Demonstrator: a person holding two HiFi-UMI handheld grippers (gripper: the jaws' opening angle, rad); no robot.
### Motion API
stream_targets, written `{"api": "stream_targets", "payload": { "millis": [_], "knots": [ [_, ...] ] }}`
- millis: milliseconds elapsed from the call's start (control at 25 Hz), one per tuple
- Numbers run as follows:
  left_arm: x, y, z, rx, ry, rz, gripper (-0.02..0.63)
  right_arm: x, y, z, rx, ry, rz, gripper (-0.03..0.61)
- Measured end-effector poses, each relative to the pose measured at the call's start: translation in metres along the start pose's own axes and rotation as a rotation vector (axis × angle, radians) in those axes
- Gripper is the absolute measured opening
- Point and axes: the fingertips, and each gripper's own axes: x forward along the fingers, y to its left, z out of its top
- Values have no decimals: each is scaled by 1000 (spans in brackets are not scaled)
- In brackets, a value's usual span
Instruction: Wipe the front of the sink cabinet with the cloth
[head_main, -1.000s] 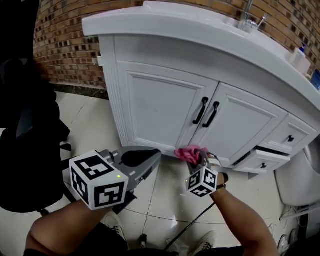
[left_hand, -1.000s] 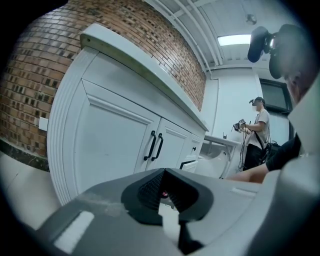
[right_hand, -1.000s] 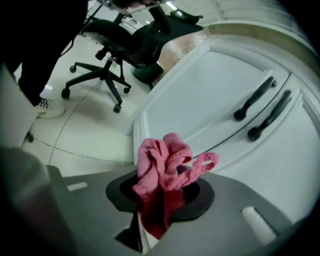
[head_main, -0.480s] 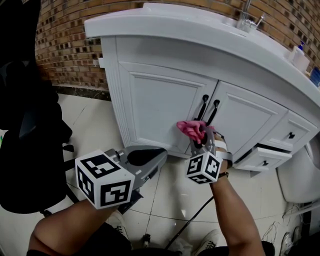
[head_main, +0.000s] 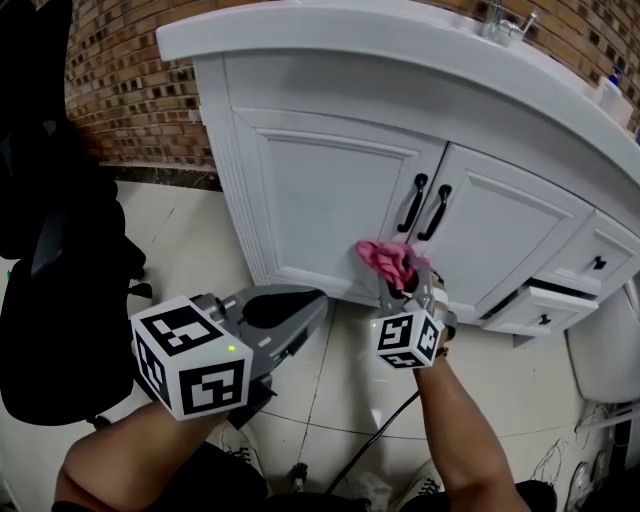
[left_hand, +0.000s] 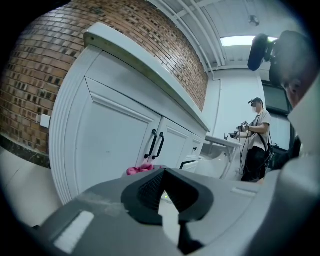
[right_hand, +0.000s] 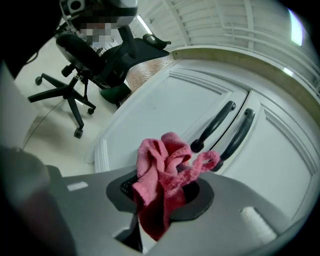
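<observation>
The white sink cabinet (head_main: 320, 200) has two doors with black handles (head_main: 425, 208) at the middle. My right gripper (head_main: 405, 292) is shut on a crumpled pink cloth (head_main: 385, 262). It holds the cloth against the lower right part of the left door, just below the handles. In the right gripper view the cloth (right_hand: 167, 170) bulges out of the jaws of the right gripper (right_hand: 162, 200), close to the handles (right_hand: 230, 127). My left gripper (head_main: 300, 315) hangs shut and empty in front of the cabinet's lower left. Its own view shows the left gripper (left_hand: 162, 180) and the cloth (left_hand: 140, 169) beyond.
A black office chair (head_main: 50, 250) stands at the left on the tiled floor. A small drawer (head_main: 540, 305) right of the doors is pulled partly open. A cable (head_main: 380, 440) runs below my right arm. A person (left_hand: 255, 140) stands far off in the left gripper view.
My right gripper has carried the cloth up from the bottom edge of the cabinet to just below the door handles. The left gripper has stayed about where it was.
</observation>
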Motion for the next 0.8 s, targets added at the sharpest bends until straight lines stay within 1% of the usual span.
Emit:
{"api": "stream_targets", "payload": {
  "millis": [240,560,800],
  "knots": [
    [3,3,-3,-4,13,-4,4,5,18,-16,6,5,29,114],
    [4,7,-5,-12,19,1,3,15,65,-62,66,91,141,114],
    [2,11,-6,-14,21,6,4,18,74,-71,114,77,134,112]
  ]
}}
